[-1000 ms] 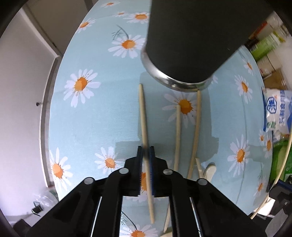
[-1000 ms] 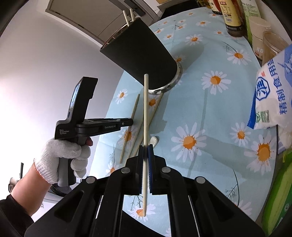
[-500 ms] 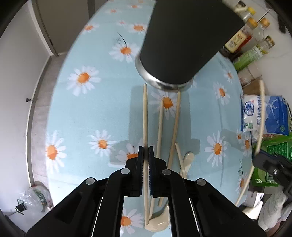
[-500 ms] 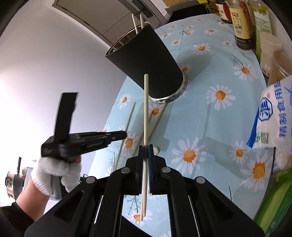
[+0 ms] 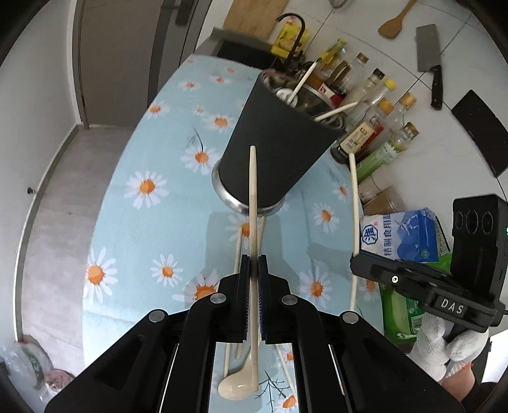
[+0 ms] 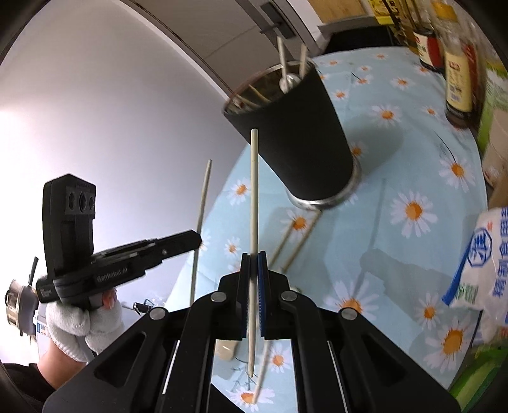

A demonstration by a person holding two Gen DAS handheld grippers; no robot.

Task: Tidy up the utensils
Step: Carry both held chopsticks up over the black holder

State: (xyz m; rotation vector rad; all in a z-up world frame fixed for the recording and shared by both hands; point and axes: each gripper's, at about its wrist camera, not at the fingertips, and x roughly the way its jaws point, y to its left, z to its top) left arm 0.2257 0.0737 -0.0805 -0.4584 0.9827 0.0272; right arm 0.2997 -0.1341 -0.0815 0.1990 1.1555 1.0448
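Note:
My left gripper (image 5: 253,270) is shut on a pale chopstick (image 5: 253,203), held up above the daisy tablecloth (image 5: 158,222). My right gripper (image 6: 253,267) is shut on another chopstick (image 6: 254,197). The black utensil holder (image 5: 273,152) stands ahead of both, with several utensils inside; it also shows in the right wrist view (image 6: 301,136). Two chopsticks (image 5: 238,244) and a cream spoon (image 5: 238,386) lie on the cloth below the left gripper. In the left wrist view the right gripper (image 5: 357,263) holds its chopstick (image 5: 354,206) to the right of the holder. The left gripper (image 6: 195,241) appears at left in the right wrist view.
Sauce and oil bottles (image 5: 371,127) stand behind the holder. A blue salt bag (image 5: 403,235) and a green packet (image 5: 397,314) lie at the right. A cleaver (image 5: 428,60) and wooden spatula (image 5: 393,22) hang on the wall. The table edge (image 5: 104,203) drops off at left.
My left gripper has lifted its chopstick off the cloth and tilted up, bringing the holder's rim into view. My right gripper has moved closer to the holder with its chopstick.

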